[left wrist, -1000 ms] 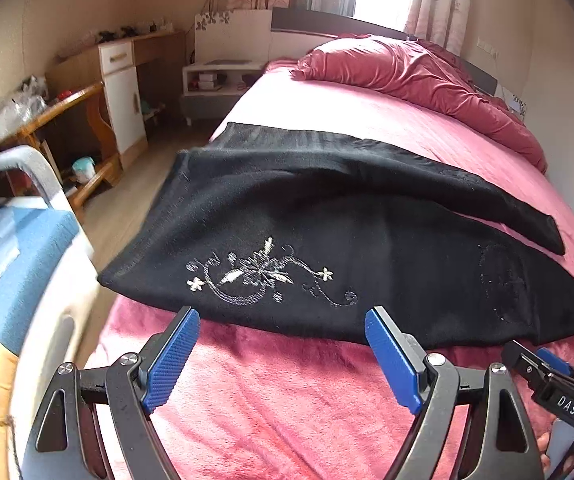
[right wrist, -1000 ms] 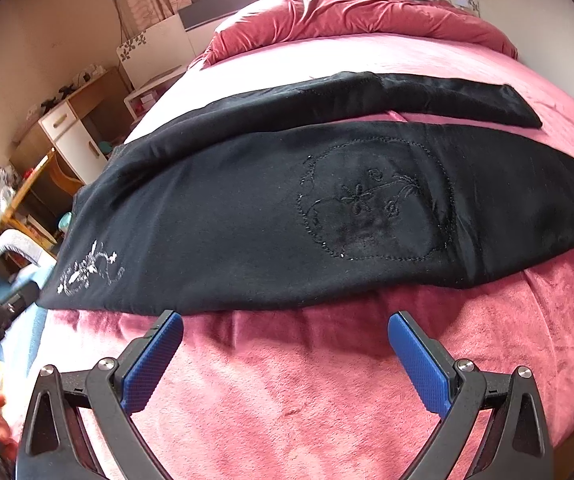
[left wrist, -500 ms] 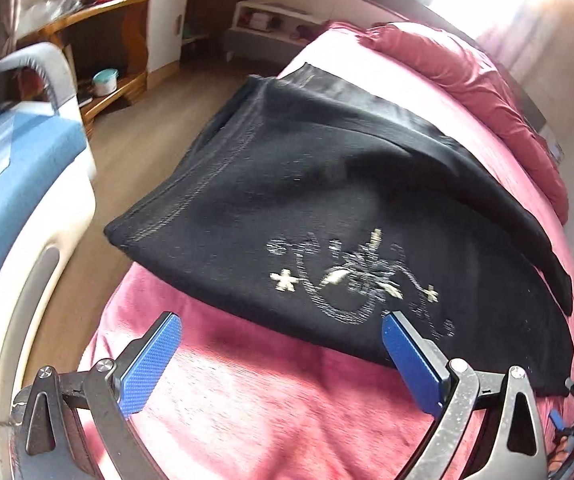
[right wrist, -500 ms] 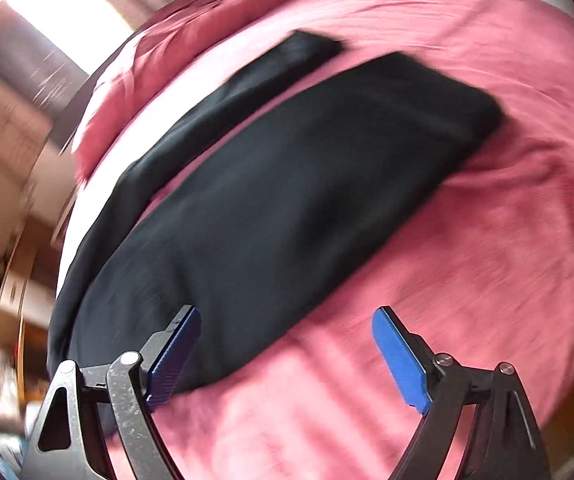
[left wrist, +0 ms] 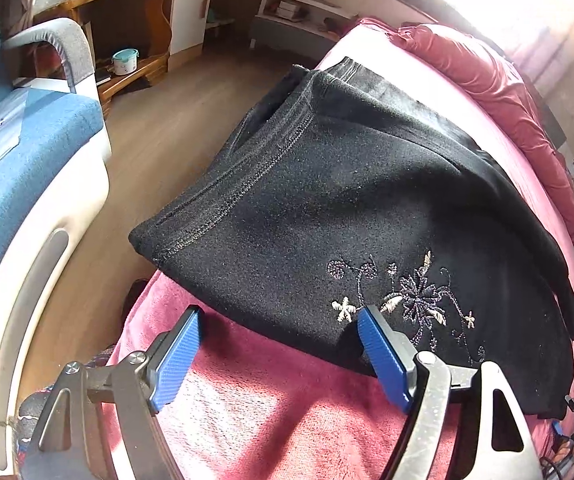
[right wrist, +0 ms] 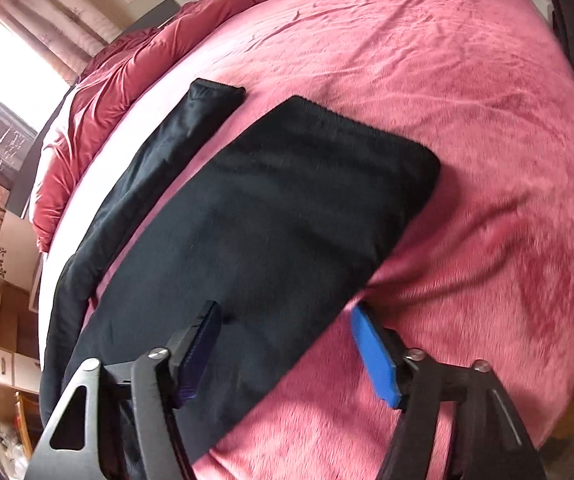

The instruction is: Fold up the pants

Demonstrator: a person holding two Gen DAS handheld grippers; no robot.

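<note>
Black pants (left wrist: 351,208) lie flat across the pink bed, with the stitched waistband at the bed's left edge and a pale embroidered flower (left wrist: 415,300) near the front hem. My left gripper (left wrist: 281,316) hovers at the pants' near edge below the waistband. Its jaws are closing, the right blue pad (left wrist: 383,356) over the black cloth and the left one over the blanket; neither pad presses the cloth. In the right wrist view my right gripper (right wrist: 283,316) straddles the near leg's end (right wrist: 287,208). Its jaws are closing with cloth between them, not pinched. The other leg (right wrist: 175,136) lies beyond.
A crumpled red duvet (left wrist: 499,92) is bunched at the head of the bed (right wrist: 467,80). Left of the bed are wooden floor (left wrist: 155,132), a blue and white chair (left wrist: 27,152), a wooden shelf (left wrist: 127,0) and a white nightstand (left wrist: 299,20). Bare pink blanket spreads right of the leg ends.
The left gripper has come lower and closer to the waistband end. The right gripper has swung along the pants to the leg ends and rolled. Both pairs of jaws stand narrower.
</note>
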